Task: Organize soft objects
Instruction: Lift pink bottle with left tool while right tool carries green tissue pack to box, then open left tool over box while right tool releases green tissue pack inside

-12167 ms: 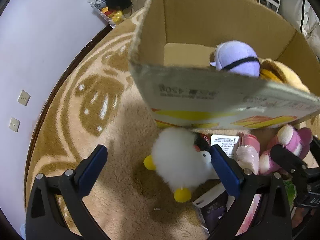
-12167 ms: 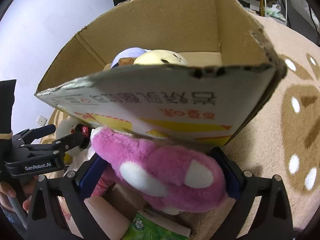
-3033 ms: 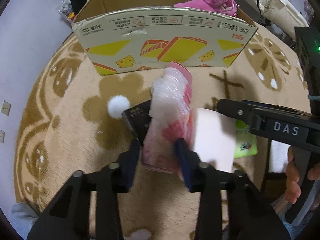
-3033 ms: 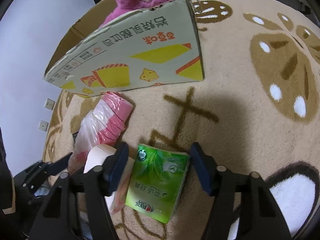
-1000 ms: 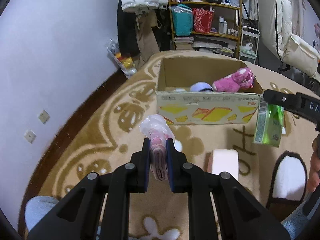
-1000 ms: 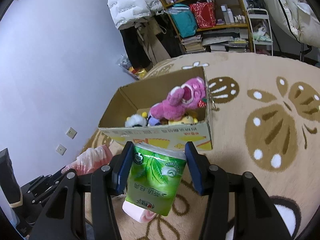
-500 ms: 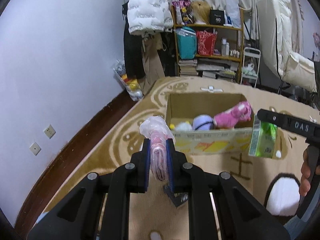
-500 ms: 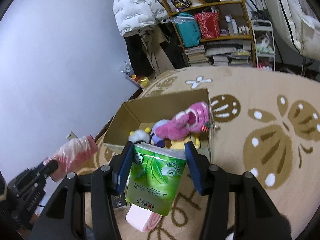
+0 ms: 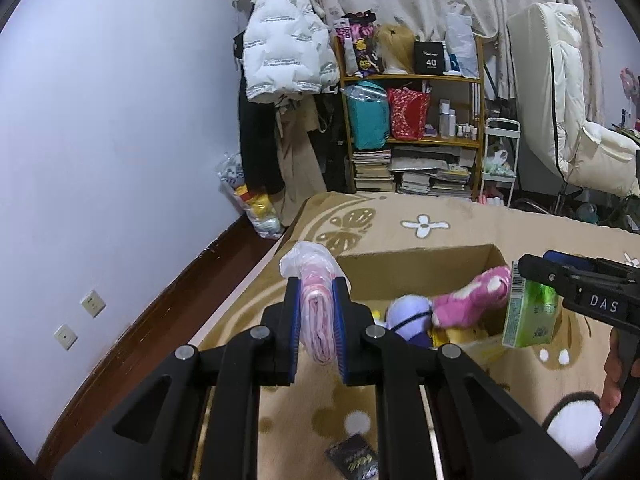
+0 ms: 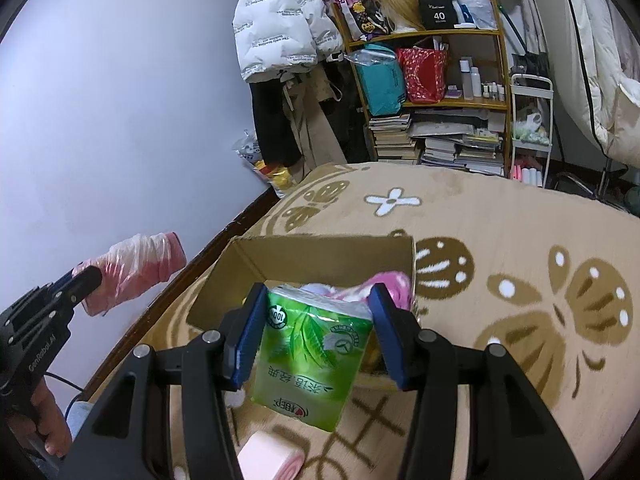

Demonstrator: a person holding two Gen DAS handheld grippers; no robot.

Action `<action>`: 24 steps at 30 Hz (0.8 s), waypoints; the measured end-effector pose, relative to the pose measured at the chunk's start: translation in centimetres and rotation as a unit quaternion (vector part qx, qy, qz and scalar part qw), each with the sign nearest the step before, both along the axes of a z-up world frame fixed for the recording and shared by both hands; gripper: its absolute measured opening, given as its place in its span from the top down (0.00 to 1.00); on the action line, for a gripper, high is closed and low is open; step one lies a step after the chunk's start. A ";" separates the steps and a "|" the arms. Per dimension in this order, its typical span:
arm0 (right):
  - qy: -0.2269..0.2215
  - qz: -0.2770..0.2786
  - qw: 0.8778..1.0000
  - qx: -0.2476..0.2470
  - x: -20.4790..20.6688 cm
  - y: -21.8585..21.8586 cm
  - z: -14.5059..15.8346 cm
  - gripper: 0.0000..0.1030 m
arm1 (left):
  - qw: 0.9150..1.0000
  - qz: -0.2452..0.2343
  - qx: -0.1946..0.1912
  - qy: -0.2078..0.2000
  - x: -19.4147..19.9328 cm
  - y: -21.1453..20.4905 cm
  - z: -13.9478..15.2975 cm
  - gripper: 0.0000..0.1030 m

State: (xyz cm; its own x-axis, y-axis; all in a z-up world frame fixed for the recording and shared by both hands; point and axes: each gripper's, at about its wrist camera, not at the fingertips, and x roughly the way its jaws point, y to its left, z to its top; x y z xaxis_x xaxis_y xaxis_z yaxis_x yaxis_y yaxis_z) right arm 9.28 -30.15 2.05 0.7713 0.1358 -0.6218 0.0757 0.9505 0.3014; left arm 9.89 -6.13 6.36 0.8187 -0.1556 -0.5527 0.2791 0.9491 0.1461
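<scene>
Right wrist view: right gripper [image 10: 316, 338] clamps green tissue pack [image 10: 310, 356]; left gripper [image 9: 316, 326] pinches pink bagged bundle [image 9: 316, 316]; carry both squarely above cardboard box [image 10: 320, 258], lower past the rim, then release.

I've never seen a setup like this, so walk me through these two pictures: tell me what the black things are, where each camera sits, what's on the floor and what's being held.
There is no robot here. A person holds a black two-finger tool in each hand, and each tool carries a wide-angle camera looking along its fingers.

The left wrist view shows the left tool shut on a pink bundle wrapped in clear plastic. The right wrist view shows the right tool shut on a green tissue pack.

Both are raised above a patterned beige rug. On it stands an open cardboard box holding plush toys, among them a pink one and a lilac one. A pink roll lies on the rug nearer the camera.
</scene>
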 end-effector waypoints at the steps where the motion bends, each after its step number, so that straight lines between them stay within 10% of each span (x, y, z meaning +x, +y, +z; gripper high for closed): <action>1: 0.001 0.000 1.000 -0.002 0.3 -0.1 0.0 0.46 | 1.000 -0.010 0.004 0.006 0.5 -0.5 -0.1 0.87; 17: 0.021 0.029 0.999 -0.012 6.5 0.6 -2.4 0.45 | 0.994 -0.054 0.001 0.097 6.4 -4.9 -6.8 0.86; 24: 0.029 0.028 0.999 0.013 7.6 0.0 -3.5 0.44 | 0.993 -0.023 0.049 0.106 7.4 -4.7 -9.2 0.71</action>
State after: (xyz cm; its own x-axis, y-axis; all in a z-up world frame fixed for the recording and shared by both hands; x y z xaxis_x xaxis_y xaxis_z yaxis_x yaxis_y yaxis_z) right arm 16.84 -30.12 -1.47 0.7251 0.1941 -0.6607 0.0415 0.9454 0.3234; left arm 17.25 -10.82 -2.84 0.6760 -0.1279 -0.7257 0.3569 0.9184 0.1706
